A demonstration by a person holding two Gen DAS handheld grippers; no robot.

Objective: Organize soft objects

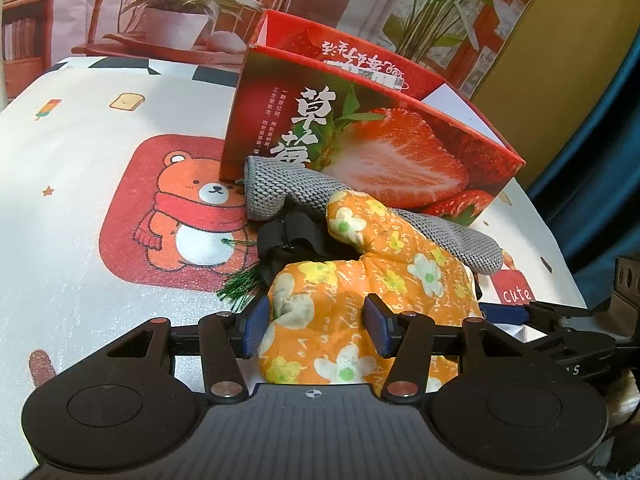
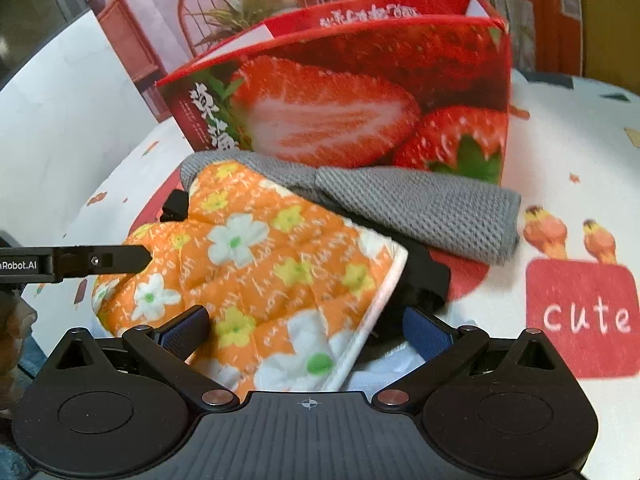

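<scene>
Left wrist view: the left hand-held gripper has its two blue pads pressed into a soft orange oven mitt with white and yellow flowers, pinching a fold of it. The mitt lies on a worktop covered by a white cloth with a bear picture. Under the mitt is a gray knit cloth, and it touches the front of a red strawberry box that stands open at the top. A black strap and some green threads poke out beside the mitt. The right hand-held gripper reaches in from the right, next to the mitt. Right wrist view: the right hand-held gripper has its pads spread wide, with the cuff end of the orange oven mitt between them, and the right pad is clear of the cloth. The left hand-held gripper comes in from the left and touches the mitt. The gray knit cloth lies behind, against the strawberry box.
</scene>
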